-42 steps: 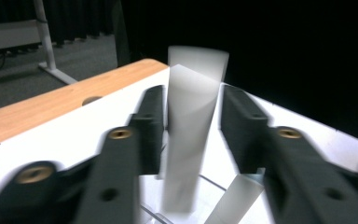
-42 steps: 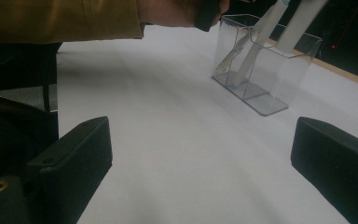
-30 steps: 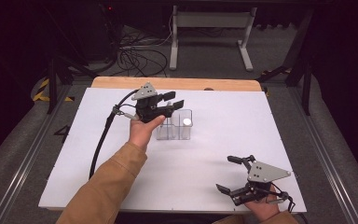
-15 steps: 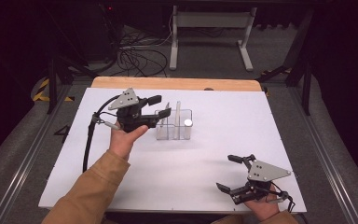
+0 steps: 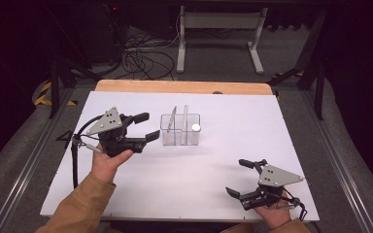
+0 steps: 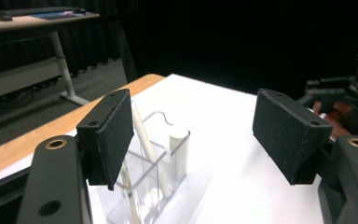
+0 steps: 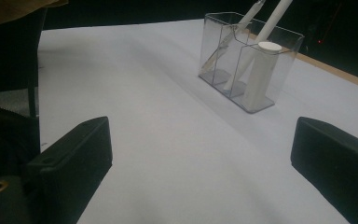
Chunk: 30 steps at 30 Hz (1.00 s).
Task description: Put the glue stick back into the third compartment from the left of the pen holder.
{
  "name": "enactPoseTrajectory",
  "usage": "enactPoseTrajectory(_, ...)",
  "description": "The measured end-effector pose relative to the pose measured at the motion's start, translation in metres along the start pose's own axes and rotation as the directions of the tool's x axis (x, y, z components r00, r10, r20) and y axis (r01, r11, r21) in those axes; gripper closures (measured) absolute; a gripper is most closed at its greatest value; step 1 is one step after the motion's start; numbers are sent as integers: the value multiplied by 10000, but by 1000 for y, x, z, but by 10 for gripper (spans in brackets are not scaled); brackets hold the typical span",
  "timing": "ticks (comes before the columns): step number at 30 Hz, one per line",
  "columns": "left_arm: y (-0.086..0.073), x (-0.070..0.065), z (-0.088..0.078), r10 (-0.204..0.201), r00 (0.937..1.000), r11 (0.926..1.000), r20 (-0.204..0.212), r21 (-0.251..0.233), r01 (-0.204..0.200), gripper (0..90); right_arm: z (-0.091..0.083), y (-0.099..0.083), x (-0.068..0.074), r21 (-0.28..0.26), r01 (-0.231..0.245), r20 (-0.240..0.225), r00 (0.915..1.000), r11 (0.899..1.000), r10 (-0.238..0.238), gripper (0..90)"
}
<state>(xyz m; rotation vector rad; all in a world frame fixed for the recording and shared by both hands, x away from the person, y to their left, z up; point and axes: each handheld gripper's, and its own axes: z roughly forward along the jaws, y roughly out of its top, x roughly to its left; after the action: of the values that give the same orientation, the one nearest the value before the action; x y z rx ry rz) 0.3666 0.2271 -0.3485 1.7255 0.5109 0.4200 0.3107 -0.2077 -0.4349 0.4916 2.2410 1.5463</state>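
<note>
A clear three-part holder point(image 5: 180, 130) stands upright mid-table on the white sheet. It holds two thin pens point(image 5: 185, 115) that lean and a white cylinder point(image 5: 195, 127) in its right part. My left gripper point(image 5: 148, 126) hovers just left of the holder and points at it. Its jaws have just been opening and stand open with nothing between them. From the left gripper view the holder point(image 6: 151, 179) lies ahead past the left pad, clear of the left gripper point(image 6: 200, 135). My right gripper point(image 5: 236, 177) rests open near the front right edge, and the holder point(image 7: 242, 56) is well ahead of it point(image 7: 200, 163).
The white sheet point(image 5: 223, 155) covers a wooden table whose far edge point(image 5: 184, 87) shows. A black cable point(image 5: 74, 155) trails from the left gripper along the table's left side. Beyond the table stand a metal desk frame point(image 5: 218, 29) and floor cables point(image 5: 141, 58).
My left gripper has drawn back to the left from the holder, and its jaws stand wider apart. The right gripper has stayed where it was.
</note>
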Motion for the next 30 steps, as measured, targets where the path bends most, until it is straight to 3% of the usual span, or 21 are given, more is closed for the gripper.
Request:
enactPoseTrajectory(8, -20, -5, -17, -38, 10000, 9998, -58, 201, 39, 278, 0, 0, -1, 56, -111, 70, 9999, 9999, 111, 60)
enactPoseTrajectory(14, -38, -11, -28, 251, 9993, 9983, -278, 541, -236, 244, 0, -1, -2, 44, -114, 111, 9999, 9999, 114, 60)
enactPoseTrajectory(26, -73, -18, -43, -124, 9995, 9970, -299, 762, 146, 237, 1, -2, -2, 91, -128, 137, 9998, 9999, 127, 60)
enactPoseTrajectory(30, -81, -19, -48, -118, 9988, 9967, -472, 791, 155, 227, 1, -2, -2, 107, -110, 126, 9999, 9999, 108, 60)
